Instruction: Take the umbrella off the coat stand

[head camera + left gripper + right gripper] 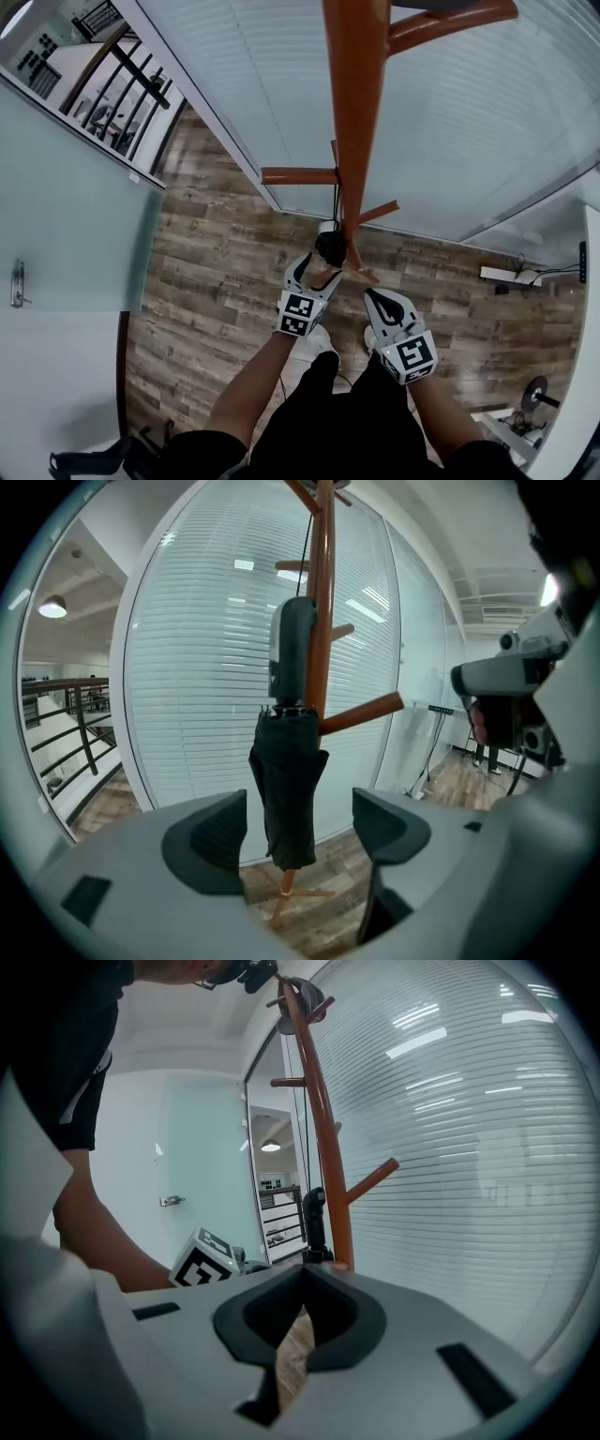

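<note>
A folded black umbrella [286,789] hangs upright against the orange-brown coat stand [323,621], handle up, strung by a thin cord from higher up. My left gripper [298,832] is open; the umbrella shows in the gap between its jaws but lies beyond the tips, untouched. In the head view the left gripper [314,274] sits just below the umbrella [330,246] by the stand's pole [356,112]. My right gripper [377,300] is further right and nearer me. Its jaws [302,1288] are shut on nothing, facing the stand [323,1147] and the umbrella's handle [314,1215].
A glass wall with blinds [450,103] runs close behind the stand. A glass door with a handle [17,281] is at left, a railing [131,89] beyond it. A power strip [506,274] and a fan [539,394] lie on the wooden floor at right.
</note>
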Tool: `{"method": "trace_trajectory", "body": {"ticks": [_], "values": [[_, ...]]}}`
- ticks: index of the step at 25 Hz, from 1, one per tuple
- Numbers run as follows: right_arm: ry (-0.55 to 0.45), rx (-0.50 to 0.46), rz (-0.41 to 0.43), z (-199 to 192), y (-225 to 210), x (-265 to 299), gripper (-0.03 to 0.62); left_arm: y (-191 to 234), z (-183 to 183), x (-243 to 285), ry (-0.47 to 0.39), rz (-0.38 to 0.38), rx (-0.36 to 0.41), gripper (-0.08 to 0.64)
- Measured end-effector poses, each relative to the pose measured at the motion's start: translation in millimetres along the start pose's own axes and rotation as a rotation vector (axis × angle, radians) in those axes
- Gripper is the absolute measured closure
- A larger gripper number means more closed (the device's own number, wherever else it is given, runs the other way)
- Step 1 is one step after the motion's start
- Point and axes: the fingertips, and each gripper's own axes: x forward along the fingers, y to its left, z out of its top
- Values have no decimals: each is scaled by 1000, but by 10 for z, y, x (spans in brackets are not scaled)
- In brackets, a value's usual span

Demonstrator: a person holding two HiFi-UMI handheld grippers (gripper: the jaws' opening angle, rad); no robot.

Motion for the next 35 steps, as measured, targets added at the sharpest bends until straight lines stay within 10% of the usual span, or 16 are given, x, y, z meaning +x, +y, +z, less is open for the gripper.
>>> {"method": "trace_trajectory", "body": {"ticks": [16,23,35], "values": [[26,57,-72,-372,-301,0,586,153,22,532,-8,-28,73,203],[60,74,-87,-517,-272,-91,586,158,45,475,-6,-49,77,307],[-4,72,-78,-166,-230,-47,587,116,369,231,-87,-56,86,313]]}}
